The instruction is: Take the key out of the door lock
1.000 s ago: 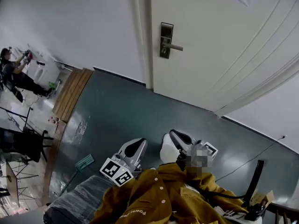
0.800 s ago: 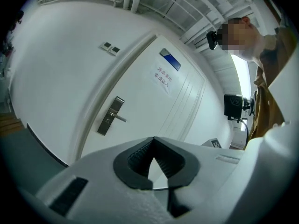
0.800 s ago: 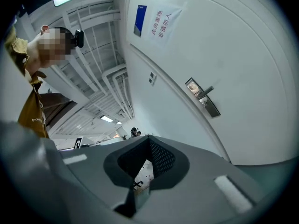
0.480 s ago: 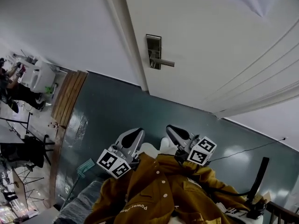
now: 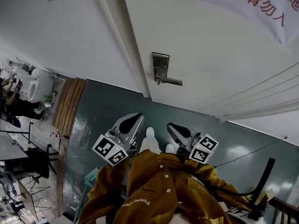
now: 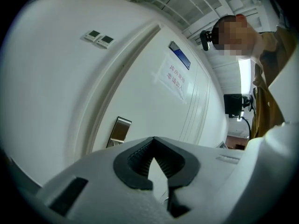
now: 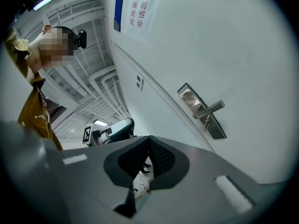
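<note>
Okay, both my grippers are held low over the dark green floor [image 5: 112, 106], well apart from the white door [image 5: 210, 41]. The left gripper [image 5: 132, 121] has its jaws closed with nothing between them; in the left gripper view [image 6: 153, 143] the pads meet at the tip. The right gripper [image 5: 176, 129] is the same, jaws closed and empty in the right gripper view [image 7: 148, 141].

The metal lock plate [image 5: 160, 65] sits near the door's latch edge, with its lever [image 5: 171, 81] pointing away from that edge. In the right gripper view a small key [image 7: 206, 123] sticks out of the plate just under the lever; the head view is too small to show it. Neither gripper touches the plate. A sign [image 5: 254, 3] with red print hangs on the door's upper part. My brown jacket [image 5: 154, 190] fills the bottom edge of the head view.
</note>
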The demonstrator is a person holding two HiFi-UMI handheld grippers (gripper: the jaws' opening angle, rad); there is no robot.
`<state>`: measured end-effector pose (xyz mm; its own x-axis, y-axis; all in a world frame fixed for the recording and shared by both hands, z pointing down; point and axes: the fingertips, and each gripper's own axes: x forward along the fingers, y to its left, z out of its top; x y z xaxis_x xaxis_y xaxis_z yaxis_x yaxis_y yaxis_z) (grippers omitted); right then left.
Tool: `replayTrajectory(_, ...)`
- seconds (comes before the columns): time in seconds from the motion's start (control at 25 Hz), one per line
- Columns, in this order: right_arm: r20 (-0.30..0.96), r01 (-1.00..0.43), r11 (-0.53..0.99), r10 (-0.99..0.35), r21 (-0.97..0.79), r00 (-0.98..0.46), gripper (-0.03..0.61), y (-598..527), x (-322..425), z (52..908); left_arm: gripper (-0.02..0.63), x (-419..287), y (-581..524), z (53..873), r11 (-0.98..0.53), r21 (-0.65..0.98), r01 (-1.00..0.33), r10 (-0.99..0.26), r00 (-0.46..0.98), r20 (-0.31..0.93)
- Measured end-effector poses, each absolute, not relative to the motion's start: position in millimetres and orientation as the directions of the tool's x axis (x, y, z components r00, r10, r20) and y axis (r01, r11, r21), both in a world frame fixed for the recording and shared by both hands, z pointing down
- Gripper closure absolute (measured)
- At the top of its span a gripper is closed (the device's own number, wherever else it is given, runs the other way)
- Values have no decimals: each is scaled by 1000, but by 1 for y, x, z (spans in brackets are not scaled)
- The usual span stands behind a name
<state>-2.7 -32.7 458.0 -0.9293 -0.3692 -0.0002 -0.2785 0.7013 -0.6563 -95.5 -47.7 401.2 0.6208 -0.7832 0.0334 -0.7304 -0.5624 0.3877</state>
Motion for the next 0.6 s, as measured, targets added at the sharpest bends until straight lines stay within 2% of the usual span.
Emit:
replayTrajectory(0.4, 12, -390, 648, -507, -654, -862, 572, -95, -40, 456, 614, -123, -185, 355, -805, 197, -560, -570, 822, 7)
replayTrajectory(0.6, 7, -398, 656, -514, -642, -858, 572, -116, -42, 451, 614, -113, -224, 354, -845, 165, -509, -510, 860, 40)
